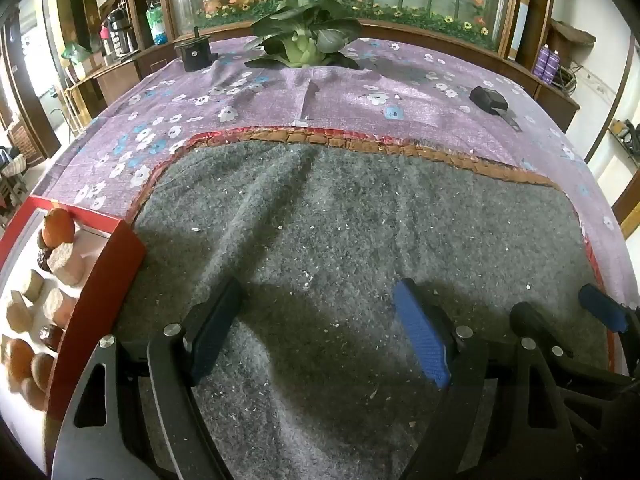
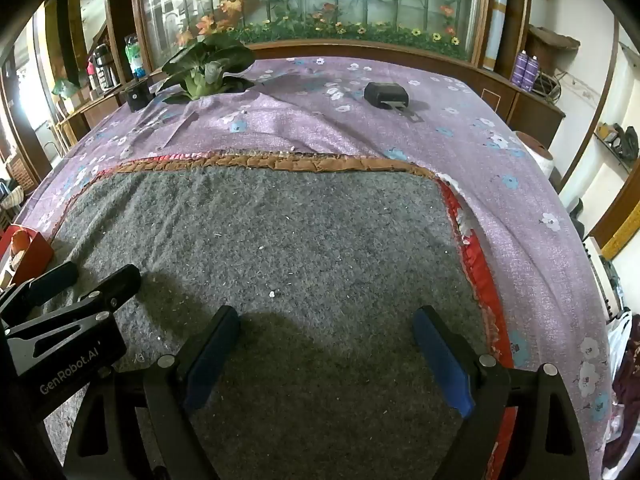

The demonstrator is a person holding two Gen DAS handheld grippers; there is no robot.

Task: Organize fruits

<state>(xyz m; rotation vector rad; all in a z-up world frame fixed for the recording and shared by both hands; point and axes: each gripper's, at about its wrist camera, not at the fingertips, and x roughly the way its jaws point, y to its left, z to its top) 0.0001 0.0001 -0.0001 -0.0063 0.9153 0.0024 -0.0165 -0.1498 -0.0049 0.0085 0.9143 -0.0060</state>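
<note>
- Presently, nothing is held: the left gripper (image 1: 320,328) and right gripper (image 2: 326,354) are both spread wide over the grey mat (image 1: 340,240).
- Both are carried low, tilted down, side by side.
- Left of the left fingers, the fruits (image 1: 58,226) are seen in a red box (image 1: 104,288), packed closely.
- A neighbouring fruit could be knocked, or the box rim struck, if a reach is made too flat.
- Farther ahead, a leafy plant (image 1: 304,40) is seen.
</note>
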